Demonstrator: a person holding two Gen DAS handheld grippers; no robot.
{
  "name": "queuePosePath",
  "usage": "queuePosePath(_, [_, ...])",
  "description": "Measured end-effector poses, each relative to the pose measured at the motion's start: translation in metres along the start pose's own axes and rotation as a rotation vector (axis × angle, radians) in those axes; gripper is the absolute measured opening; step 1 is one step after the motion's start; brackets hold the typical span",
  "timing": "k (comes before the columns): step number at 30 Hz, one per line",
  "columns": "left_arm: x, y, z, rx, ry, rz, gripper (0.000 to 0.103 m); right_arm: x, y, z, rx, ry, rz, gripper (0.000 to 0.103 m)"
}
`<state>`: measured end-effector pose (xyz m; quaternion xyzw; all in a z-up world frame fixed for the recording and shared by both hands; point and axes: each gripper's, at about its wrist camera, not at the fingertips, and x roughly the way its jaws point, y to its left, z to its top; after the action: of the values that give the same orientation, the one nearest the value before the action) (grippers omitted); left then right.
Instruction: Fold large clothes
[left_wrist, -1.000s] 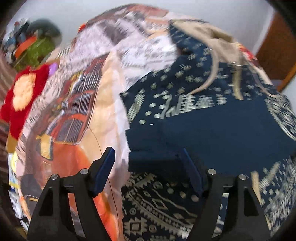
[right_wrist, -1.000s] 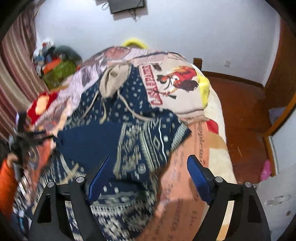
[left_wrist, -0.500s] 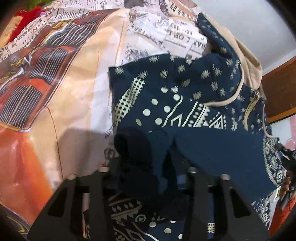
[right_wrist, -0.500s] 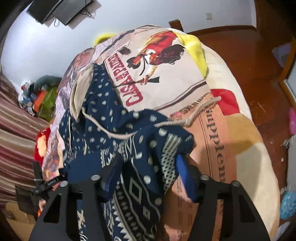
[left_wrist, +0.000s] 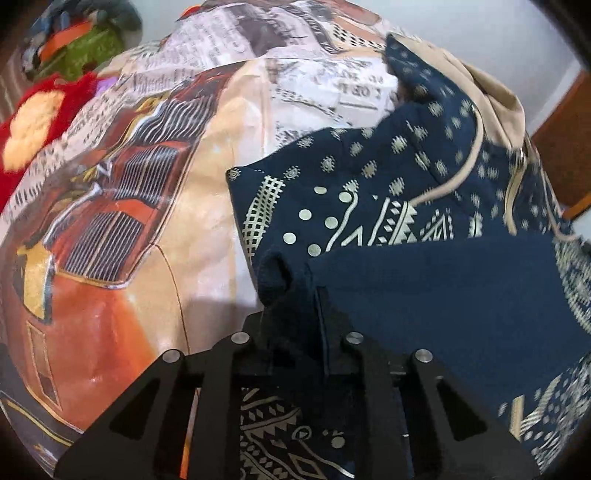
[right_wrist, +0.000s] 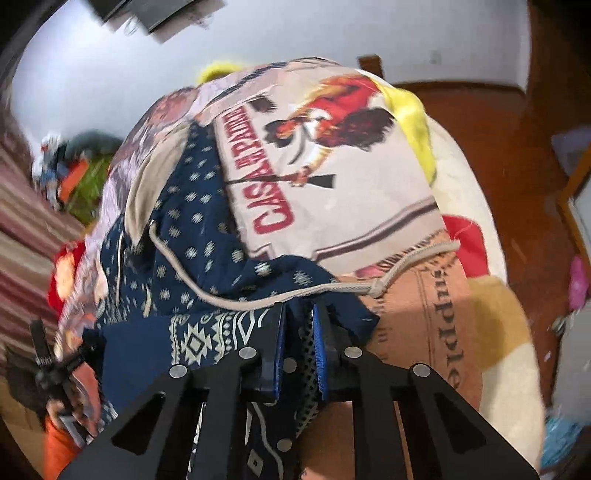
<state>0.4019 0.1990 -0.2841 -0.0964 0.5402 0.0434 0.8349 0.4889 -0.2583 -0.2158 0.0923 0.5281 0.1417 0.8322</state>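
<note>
A navy hoodie with a cream pattern, beige hood lining and drawstrings lies on a printed bedspread. My left gripper is shut on the hoodie's plain navy cuff edge at its left side. In the right wrist view the hoodie stretches away to the left. My right gripper is shut on a patterned fold at the hoodie's right side, just under a knotted drawstring. The left gripper shows at the far left of that view.
A red and yellow plush cushion and a heap of colourful things lie at the bed's far left. A wooden floor is to the right of the bed. A white wall is behind.
Both grippers were open a second ago. Each has moved in and closed on an edge of the hoodie, left on the navy cuff, right on the patterned fold.
</note>
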Motion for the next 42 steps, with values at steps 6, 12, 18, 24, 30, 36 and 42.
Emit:
queuePosePath(6, [-0.019,-0.010,-0.007,0.068,-0.027,0.088,0.038,-0.022,0.032,-0.027,-0.148,0.013,-0.030,0.030])
queuePosePath(12, [-0.045,-0.014,-0.021,0.137,-0.042,0.117,0.059,-0.022,0.032,-0.064,-0.197,0.049,-0.064,0.055])
queuePosePath(18, [-0.040,-0.025,-0.041,0.146,0.005,0.112,0.064,-0.026,0.019,-0.092,-0.172,0.065,-0.077,0.061])
queuePosePath(24, [-0.021,-0.032,-0.046,0.159,0.052,0.137,0.064,-0.037,0.026,-0.102,-0.236,0.094,-0.127,0.067])
queuePosePath(30, [-0.054,-0.040,-0.025,0.210,-0.007,0.122,0.064,-0.068,0.045,-0.077,-0.280,0.018,-0.118,0.067])
queuePosePath(36, [-0.098,-0.056,0.023,0.207,-0.130,0.072,0.071,-0.079,0.075,-0.026,-0.290,-0.093,-0.079,0.076])
queuePosePath(42, [-0.103,-0.076,0.085,0.193,-0.187,0.035,0.074,-0.053,0.104,0.038,-0.264,-0.132,-0.046,0.077])
